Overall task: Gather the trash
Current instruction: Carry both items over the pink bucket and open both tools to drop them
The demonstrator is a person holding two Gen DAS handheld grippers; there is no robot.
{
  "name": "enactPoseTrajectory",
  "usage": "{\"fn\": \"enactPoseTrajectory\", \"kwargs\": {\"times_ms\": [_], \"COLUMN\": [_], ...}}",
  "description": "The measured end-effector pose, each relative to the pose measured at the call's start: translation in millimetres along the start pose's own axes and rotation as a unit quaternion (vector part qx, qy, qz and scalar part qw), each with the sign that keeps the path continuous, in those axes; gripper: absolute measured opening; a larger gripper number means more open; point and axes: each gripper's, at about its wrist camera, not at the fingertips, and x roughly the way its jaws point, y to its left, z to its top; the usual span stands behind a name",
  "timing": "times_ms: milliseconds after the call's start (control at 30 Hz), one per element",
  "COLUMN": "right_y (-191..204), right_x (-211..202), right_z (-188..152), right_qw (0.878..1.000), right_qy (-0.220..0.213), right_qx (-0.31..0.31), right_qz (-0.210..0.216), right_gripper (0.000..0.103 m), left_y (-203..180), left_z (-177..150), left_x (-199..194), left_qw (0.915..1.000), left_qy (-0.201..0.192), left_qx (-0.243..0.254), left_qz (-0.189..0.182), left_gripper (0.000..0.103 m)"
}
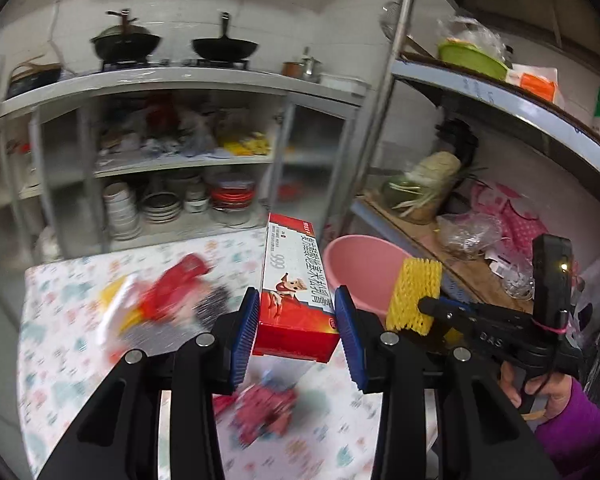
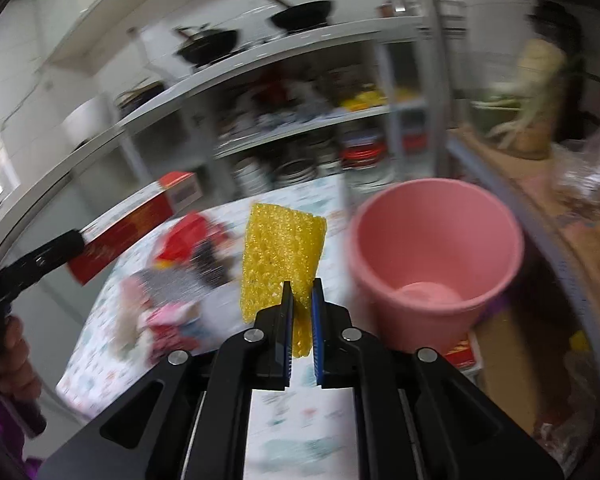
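My left gripper point(image 1: 296, 322) is shut on a red and white medicine box point(image 1: 294, 280) and holds it above the patterned table point(image 1: 60, 320). The box also shows in the right wrist view point(image 2: 136, 220). My right gripper point(image 2: 301, 300) is shut on a yellow foam net point(image 2: 280, 248), held upright just left of the pink bucket point(image 2: 436, 240). In the left wrist view the net point(image 1: 414, 294) hangs in front of the bucket point(image 1: 360, 268). Red and yellow wrappers point(image 1: 160, 300) and a pink crumpled wrapper point(image 1: 268, 412) lie on the table.
Open shelves with bowls and plates point(image 1: 160, 204) stand behind the table, woks point(image 1: 224, 46) on top. A rack at the right holds vegetables point(image 1: 424, 184) and plastic bags point(image 1: 468, 232). A red packet point(image 2: 462, 350) lies under the bucket.
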Motion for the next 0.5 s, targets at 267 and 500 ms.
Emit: {"fn": "enactPoseTrajectory", "kwargs": {"times_ms": [267, 500], "right_y": [-52.8, -78.5], "right_x": [23.0, 53.1], "right_z": [12.8, 16.0], "right_qw": [0.996, 0.993], "right_qy": [-0.016, 0.000], "right_qx": [0.017, 0.029], "right_qz": [-0.082, -0.114], "right_gripper": [0.009, 0.009], "left_y": [-46.1, -75.4], "left_z": [14.0, 10.2], "left_x": [85.4, 156.7], "left_qw": [0.9987, 0.9958], "left_qy": [0.027, 0.065], "left_qx": [0.020, 0.036], "left_qz": [-0.039, -0.053], "left_gripper": [0.039, 0.039]}}
